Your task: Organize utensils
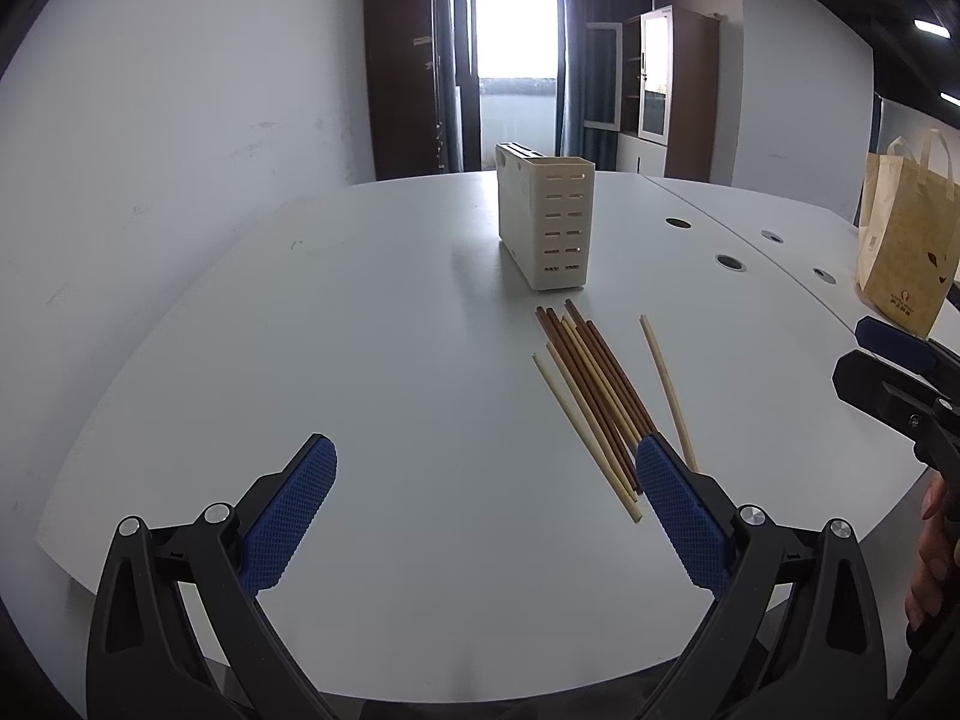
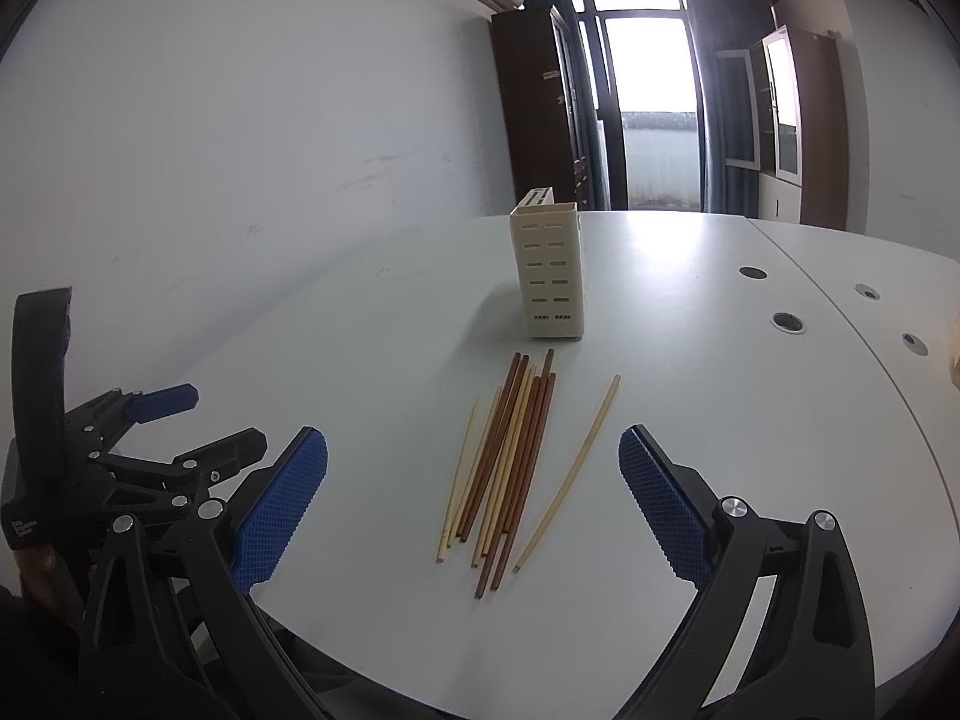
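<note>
A bundle of brown and pale chopsticks [image 2: 510,456] lies loose on the white desk [image 2: 690,420], one pale chopstick [image 2: 570,474] apart at its right, all just in front of the upright cream slotted utensil holder [image 2: 551,270]. Left gripper [image 1: 486,516] and right gripper [image 2: 474,504] both hover above the desk's near edge, fingers spread wide, grasping nothing. A yellow paper bag [image 1: 906,240] stands at the far right.

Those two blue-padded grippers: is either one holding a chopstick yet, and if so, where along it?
Neither. The left gripper and right gripper are both open and empty; the chopsticks lie on the white table.
</note>
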A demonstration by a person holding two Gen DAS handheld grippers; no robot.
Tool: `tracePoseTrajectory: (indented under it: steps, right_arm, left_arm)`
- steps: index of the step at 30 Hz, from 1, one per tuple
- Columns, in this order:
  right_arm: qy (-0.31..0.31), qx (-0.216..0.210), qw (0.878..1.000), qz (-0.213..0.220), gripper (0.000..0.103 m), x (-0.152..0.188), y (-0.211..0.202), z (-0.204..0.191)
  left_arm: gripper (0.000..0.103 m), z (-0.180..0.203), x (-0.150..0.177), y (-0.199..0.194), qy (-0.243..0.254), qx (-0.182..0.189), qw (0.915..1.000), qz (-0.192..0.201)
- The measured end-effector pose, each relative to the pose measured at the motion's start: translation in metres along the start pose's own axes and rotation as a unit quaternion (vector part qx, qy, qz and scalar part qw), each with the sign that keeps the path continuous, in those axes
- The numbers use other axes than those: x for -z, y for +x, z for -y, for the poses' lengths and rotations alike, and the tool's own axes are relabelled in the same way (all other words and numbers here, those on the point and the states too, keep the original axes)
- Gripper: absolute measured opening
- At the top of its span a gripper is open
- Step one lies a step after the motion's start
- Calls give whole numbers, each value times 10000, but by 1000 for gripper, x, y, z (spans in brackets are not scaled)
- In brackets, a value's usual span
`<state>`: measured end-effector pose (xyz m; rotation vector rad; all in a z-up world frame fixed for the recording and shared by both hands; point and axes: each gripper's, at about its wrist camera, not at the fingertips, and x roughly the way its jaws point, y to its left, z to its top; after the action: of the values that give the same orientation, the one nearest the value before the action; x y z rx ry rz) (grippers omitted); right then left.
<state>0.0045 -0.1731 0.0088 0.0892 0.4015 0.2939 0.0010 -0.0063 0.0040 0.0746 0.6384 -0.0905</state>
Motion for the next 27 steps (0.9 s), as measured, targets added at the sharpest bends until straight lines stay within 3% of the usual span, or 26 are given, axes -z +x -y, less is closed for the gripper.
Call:
tracePoseTrajectory:
  steps: [27]
  right_arm:
    - [15,-12,10000,-64,99,1,2,0]
  left_arm:
    - [97,1,2,6,76,55,10000,-28]
